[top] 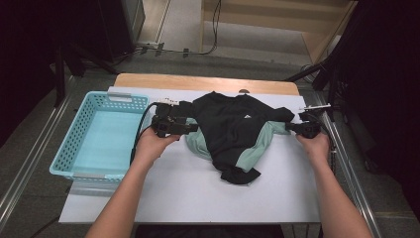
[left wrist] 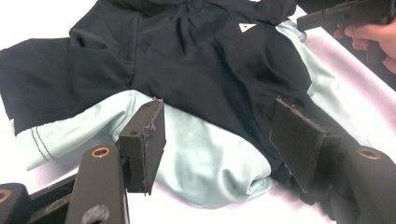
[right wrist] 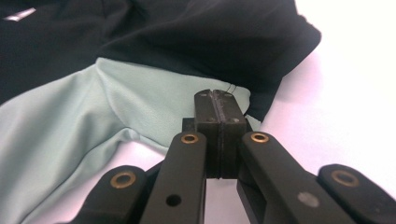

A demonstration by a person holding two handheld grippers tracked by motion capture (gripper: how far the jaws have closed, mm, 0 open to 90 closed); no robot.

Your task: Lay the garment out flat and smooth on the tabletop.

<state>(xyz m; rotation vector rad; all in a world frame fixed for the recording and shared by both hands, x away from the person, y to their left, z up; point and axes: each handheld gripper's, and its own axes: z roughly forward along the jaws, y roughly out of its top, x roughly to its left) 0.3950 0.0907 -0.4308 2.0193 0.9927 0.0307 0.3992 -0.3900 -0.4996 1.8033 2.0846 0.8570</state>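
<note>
- The white table top (top: 198,198) carried everything, with a strip of bare wood along its far edge.
- A light-blue plastic basket (top: 74,134) stood at the left end of the table, and nothing showed inside it.
- A black and mint-green sports shirt (top: 233,134) lay crumpled in the middle of the table, just right of the basket, its hem bunched toward the person and a small white logo (left wrist: 246,27) on its chest.
- The left gripper (top: 190,128) was held at the shirt's left sleeve; in the left gripper view its jaws stood wide apart over the mint-green fabric and clasped nothing.
- The right gripper (right wrist: 219,114) sat at the shirt's right sleeve, its jaws pressed together at the sleeve's edge; whether any cloth was pinched between them could not be told.
</note>
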